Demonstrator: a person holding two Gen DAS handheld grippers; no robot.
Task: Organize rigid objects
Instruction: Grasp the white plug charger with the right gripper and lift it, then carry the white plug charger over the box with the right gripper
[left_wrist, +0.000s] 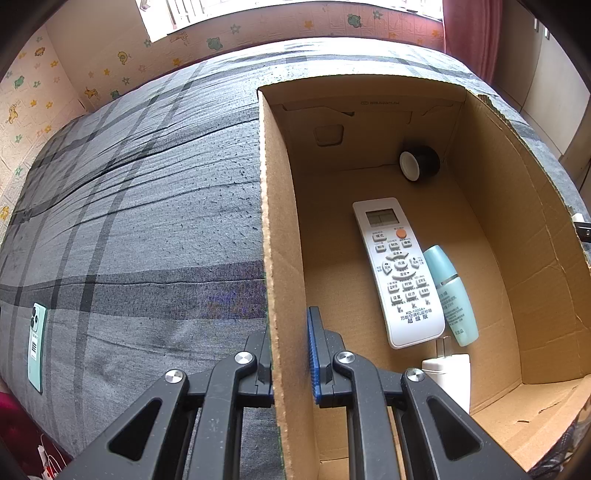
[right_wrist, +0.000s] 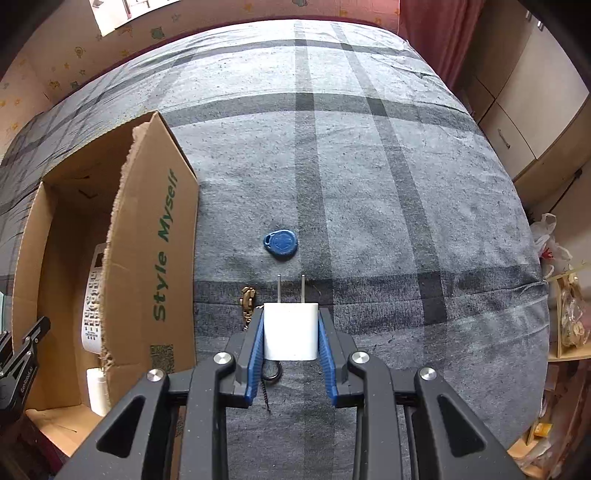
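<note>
Currently, the right gripper (right_wrist: 291, 332) grasps a white charger plug (right_wrist: 291, 330) between its blue pads, prongs forward, above the plaid bedspread (right_wrist: 406, 184). The left gripper (left_wrist: 291, 354) is clenched on the near wall of the cardboard box (left_wrist: 275, 229) (steadying it, apparently). Inside lie a remote (left_wrist: 397, 273), a teal bottle (left_wrist: 452, 295) and another white adapter (left_wrist: 448, 373). Next, the plug likely travels left over the box rim for release; a blue key fob (right_wrist: 281, 243) and brass keychain (right_wrist: 248, 300) remain outside.

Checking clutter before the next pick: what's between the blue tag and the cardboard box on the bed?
Bare bedspread in the right wrist view. Nothing lies between the blue tag and the cardboard box; the brass keychain sits nearer the camera.
</note>
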